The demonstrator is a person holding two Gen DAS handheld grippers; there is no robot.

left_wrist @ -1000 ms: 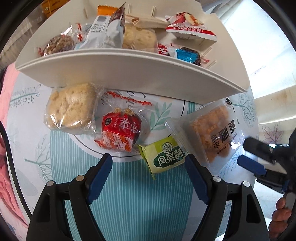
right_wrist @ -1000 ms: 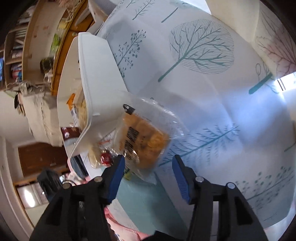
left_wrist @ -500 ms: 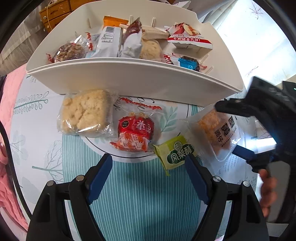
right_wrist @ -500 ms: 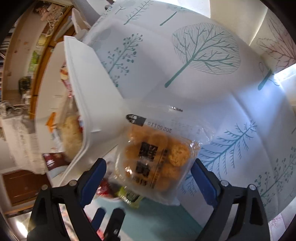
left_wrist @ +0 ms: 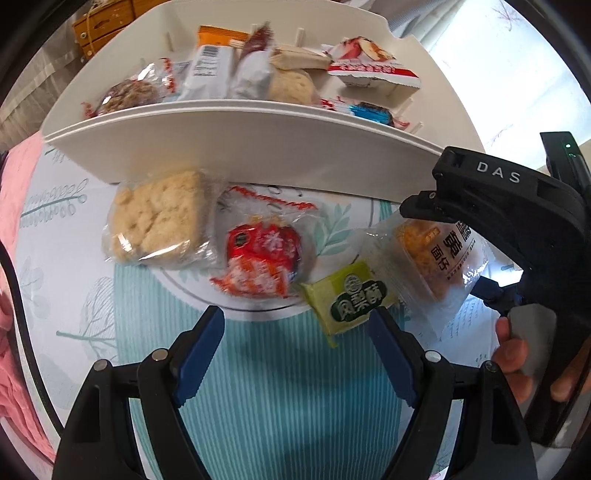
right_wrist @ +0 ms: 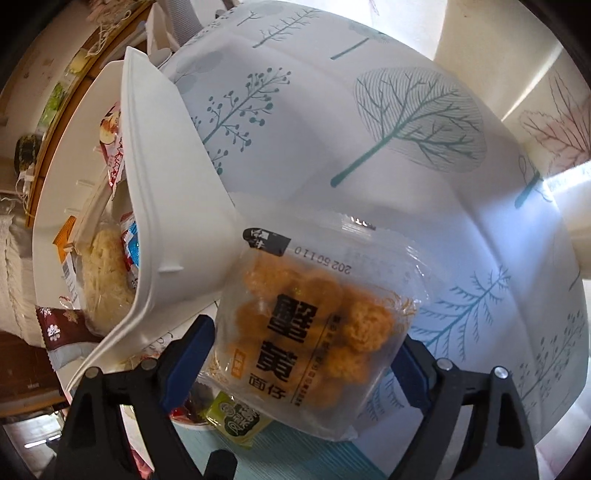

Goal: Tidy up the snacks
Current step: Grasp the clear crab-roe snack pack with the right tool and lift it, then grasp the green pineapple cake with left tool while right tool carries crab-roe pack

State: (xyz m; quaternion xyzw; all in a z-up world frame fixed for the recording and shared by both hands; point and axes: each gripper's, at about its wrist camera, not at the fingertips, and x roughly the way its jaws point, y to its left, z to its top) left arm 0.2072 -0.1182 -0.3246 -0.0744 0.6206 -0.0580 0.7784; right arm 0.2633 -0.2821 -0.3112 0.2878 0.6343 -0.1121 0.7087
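A clear bag of orange puffed snacks (right_wrist: 314,325) lies on the tablecloth between the wide-open jaws of my right gripper (right_wrist: 299,354); it also shows in the left wrist view (left_wrist: 436,254), under that gripper's body (left_wrist: 509,221). My left gripper (left_wrist: 295,336) is open and empty, just short of a green pastry packet (left_wrist: 351,295), a red packet (left_wrist: 262,258) and a pale rice cake (left_wrist: 159,218). A white divided tray (left_wrist: 236,144) behind them holds several snacks.
The white tray's wall (right_wrist: 166,206) stands close to the left of the orange snack bag. A tree-print tablecloth (right_wrist: 406,122) covers the table. A wooden cabinet (left_wrist: 103,22) stands at the back left. Pink fabric (left_wrist: 14,184) lies at the left edge.
My right gripper has opened wider and moved in over the orange snack bag, so the bag now lies between its jaws. My left gripper has drawn back slightly and stays open.
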